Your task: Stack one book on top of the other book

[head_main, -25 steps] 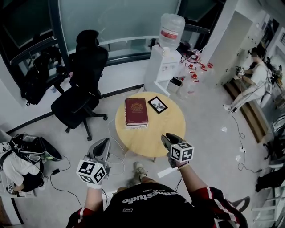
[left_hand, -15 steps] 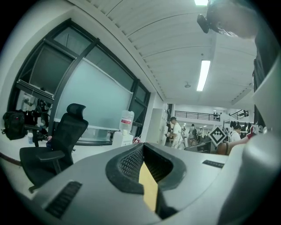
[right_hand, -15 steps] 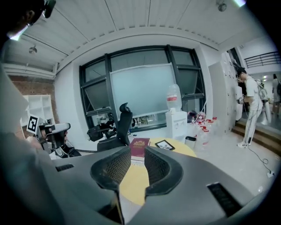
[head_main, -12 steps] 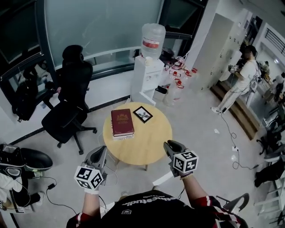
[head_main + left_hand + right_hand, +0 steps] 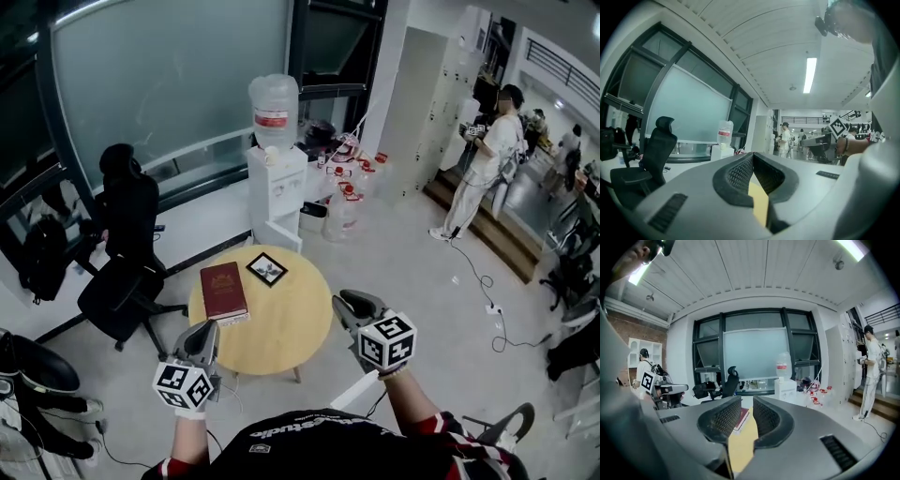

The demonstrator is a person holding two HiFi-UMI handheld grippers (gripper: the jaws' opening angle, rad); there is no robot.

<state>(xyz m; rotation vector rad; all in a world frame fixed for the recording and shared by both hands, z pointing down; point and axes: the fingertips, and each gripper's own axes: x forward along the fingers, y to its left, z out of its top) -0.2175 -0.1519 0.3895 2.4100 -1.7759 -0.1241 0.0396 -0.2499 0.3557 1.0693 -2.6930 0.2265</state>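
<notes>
A dark red book (image 5: 223, 291) lies flat on the left part of the round wooden table (image 5: 281, 328); a pale edge shows under it, as of a second book. Beside it lies a small black picture frame (image 5: 267, 269). My left gripper (image 5: 205, 330) hangs short of the table's near edge, shut and empty. My right gripper (image 5: 345, 302) hovers off the table's right side, its jaws closing with a narrow gap and nothing between them. In the right gripper view the red book (image 5: 742, 417) shows through the gap of that gripper (image 5: 742, 401). The left gripper view shows only its shut gripper (image 5: 753, 158) over the tabletop (image 5: 759, 202).
A water dispenser (image 5: 275, 178) stands behind the table. A black office chair (image 5: 122, 272) is at the left and bags lie on the floor further left. A person (image 5: 487, 159) stands at the far right, with cables (image 5: 487, 291) across the floor there.
Both grippers have risen and drawn back from the table, which now looks smaller and farther off. The red book and the frame have not moved.
</notes>
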